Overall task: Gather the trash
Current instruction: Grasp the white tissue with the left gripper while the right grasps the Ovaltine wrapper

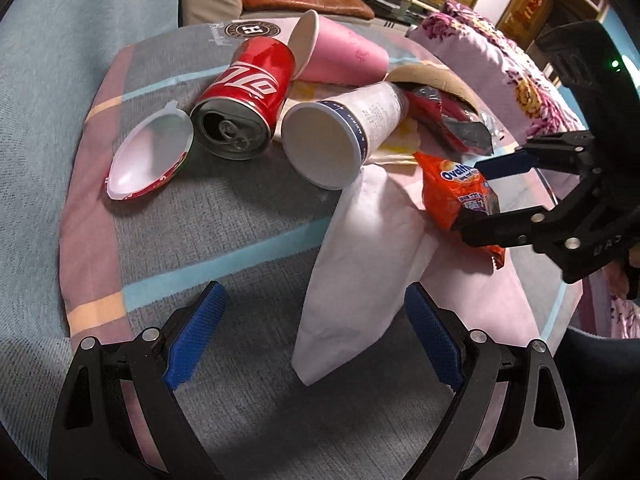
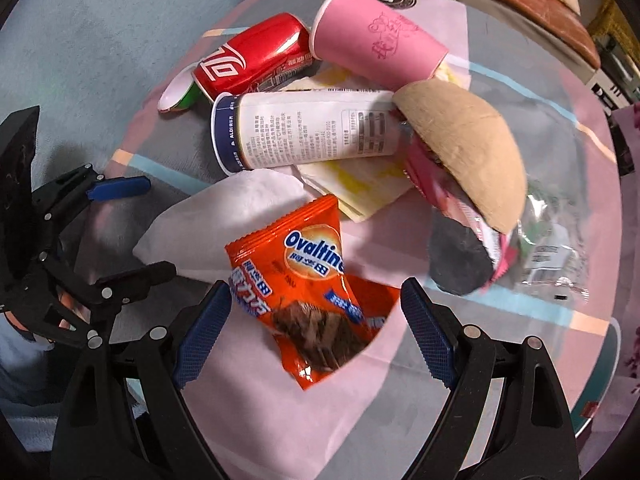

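Several pieces of trash are lying in a heap on a round table [image 1: 100, 240] covered by a plaid cloth. Nearest the right gripper [image 2: 316, 332] an orange Ovaltine packet [image 2: 304, 292] is resting on a white napkin [image 1: 352, 272], sitting between the widely spread blue pads [image 2: 428, 336] without either pad touching it. Just behind the packet a white paper cup [image 1: 340, 136] is lying on its side, its open mouth facing the left wrist camera. A red soda can [image 1: 244, 100] is lying beside that cup, touching it, and a pink paper cup [image 2: 376, 48] is lying tipped over behind both. A squashed white plastic tub [image 1: 148, 156] is sitting just beside the can's top end. To the far side of the white cup, a brown cardboard piece [image 2: 464, 144] is arching over a red and silver wrapper [image 1: 452, 120], with a clear plastic bag [image 2: 556, 248] next to it. Yellow-stained paper sheets [image 2: 360, 184] are lying under the white cup.

The left gripper [image 1: 316, 336] is hovering over the cloth near the napkin's lower end, its fingers spread wide and holding nothing
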A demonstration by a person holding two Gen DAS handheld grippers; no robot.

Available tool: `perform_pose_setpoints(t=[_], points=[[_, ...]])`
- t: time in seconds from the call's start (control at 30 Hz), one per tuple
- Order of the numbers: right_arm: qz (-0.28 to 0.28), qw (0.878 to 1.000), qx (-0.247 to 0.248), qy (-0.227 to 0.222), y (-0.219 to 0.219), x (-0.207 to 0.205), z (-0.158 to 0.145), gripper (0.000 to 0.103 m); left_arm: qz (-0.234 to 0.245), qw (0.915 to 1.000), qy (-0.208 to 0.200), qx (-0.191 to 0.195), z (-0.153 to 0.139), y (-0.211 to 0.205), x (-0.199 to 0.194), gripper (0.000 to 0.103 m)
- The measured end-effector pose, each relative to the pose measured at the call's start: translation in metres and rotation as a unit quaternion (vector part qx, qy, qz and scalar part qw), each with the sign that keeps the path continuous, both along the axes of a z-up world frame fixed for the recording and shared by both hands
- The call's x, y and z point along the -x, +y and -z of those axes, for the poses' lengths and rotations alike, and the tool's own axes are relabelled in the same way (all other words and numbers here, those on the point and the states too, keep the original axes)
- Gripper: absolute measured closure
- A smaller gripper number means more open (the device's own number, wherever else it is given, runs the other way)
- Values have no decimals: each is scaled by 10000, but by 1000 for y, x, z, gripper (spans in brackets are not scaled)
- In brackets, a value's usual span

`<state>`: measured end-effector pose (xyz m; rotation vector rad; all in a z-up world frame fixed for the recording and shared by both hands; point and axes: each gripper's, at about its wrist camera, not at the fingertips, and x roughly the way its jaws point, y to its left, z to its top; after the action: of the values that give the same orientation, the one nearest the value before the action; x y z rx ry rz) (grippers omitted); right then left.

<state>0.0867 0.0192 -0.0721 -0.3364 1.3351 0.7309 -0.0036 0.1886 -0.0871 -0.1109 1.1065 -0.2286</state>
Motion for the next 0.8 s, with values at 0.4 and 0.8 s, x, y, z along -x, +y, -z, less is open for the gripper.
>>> perform_pose_setpoints(t=[0.4,0.8], points=[[474,9985,-176,202,-30,8,-9,67,415,9991,-68,-100,8,-34,-12,12],[925,9952,-324,-29,-86,17,-31,67,348,9978,-151,-539,6,-61,-8,53]])
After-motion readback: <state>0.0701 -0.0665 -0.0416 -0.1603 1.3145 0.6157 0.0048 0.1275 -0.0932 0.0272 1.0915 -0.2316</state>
